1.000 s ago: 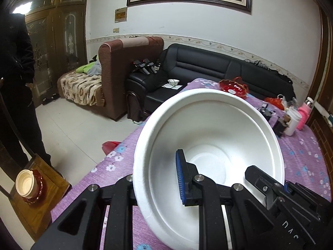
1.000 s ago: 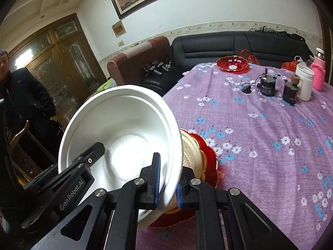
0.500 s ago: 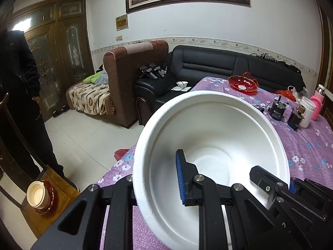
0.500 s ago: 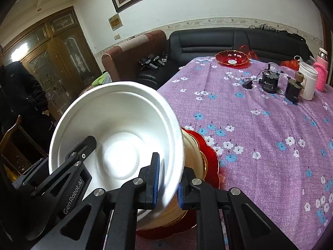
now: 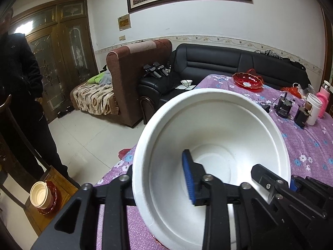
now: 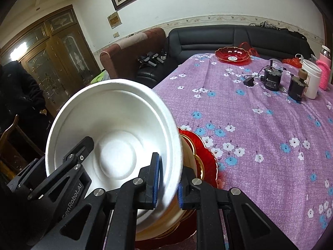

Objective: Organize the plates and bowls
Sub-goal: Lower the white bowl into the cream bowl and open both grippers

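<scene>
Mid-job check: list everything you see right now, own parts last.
white bowl: one, white, tilted over the cream bowl
cream bowl: one, cream, on the red plate, near edge of table
red plate: one, red with gold rim, under cream bowl
red dish: one, red, table's far end
white cup: one, white, far right
black devices: two, black, beside the cup
person: one, dark clothes, left
left tongs: black, jaws just been opening, bowl wall between, pads clear
right tongs: black, shut on white bowl's rim

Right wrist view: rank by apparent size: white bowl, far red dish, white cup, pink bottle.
1. white bowl, nearest the camera, so exaggerated
2. far red dish
3. white cup
4. pink bottle, partly hidden, so uncertain against the cup
</scene>
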`<state>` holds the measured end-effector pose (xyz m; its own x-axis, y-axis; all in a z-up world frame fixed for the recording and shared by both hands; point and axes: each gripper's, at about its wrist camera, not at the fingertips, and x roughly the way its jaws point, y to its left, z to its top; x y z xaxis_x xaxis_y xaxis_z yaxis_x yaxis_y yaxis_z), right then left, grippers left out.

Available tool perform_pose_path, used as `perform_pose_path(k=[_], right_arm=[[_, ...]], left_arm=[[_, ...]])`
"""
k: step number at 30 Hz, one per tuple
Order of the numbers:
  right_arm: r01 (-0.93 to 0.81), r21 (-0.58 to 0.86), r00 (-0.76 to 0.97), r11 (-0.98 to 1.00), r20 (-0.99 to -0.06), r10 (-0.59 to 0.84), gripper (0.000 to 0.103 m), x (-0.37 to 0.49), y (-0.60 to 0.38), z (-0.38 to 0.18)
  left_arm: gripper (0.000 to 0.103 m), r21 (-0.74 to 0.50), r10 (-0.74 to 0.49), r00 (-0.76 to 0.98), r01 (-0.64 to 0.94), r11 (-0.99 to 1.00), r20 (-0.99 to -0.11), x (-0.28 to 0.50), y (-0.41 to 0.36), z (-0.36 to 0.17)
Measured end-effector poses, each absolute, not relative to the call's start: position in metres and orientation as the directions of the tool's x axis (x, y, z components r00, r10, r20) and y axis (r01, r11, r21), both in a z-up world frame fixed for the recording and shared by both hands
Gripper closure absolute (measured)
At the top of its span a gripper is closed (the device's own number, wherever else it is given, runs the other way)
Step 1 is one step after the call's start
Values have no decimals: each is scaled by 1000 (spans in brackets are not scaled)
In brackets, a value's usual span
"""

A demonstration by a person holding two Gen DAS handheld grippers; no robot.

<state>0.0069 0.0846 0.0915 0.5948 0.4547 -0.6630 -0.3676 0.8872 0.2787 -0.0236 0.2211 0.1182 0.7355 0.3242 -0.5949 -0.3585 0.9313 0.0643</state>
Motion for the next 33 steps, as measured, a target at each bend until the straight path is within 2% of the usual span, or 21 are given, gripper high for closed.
perform_pose_path(k=[2, 8, 9, 11, 12, 17, 23, 33], right_arm=[[-371, 276, 596, 886, -661, 456, 87, 7, 85, 91], [-386, 318, 587, 866, -640, 496, 85, 6, 85, 91], [-382, 336, 582, 861, -636, 506, 83, 7, 83, 90], [-380, 364, 573, 850, -629, 525, 69, 8, 82, 89], [-381, 378, 571, 844, -622, 536, 67, 8, 81, 89], [-367, 382, 592, 848, -607, 530, 45, 6, 77, 95], [-362, 391, 611, 846, -586, 532, 38, 2, 73, 101], [-365, 375, 648, 852, -555, 522, 36, -14, 64, 115]], left_arm=[[49, 66, 342, 738, -376, 924, -582, -26, 222, 120], [36, 44, 356, 752, -400, 915, -555, -36, 227, 129], [36, 42, 355, 753, -401, 915, -554, -37, 227, 129], [36, 35, 351, 753, -401, 915, -556, -39, 228, 130], [36, 33, 354, 752, -405, 914, -556, -40, 230, 130], [34, -4, 343, 752, -417, 909, -563, -46, 238, 133], [33, -24, 335, 758, -418, 908, -559, -53, 241, 135], [20, -47, 345, 777, -432, 901, -526, -76, 242, 142]])
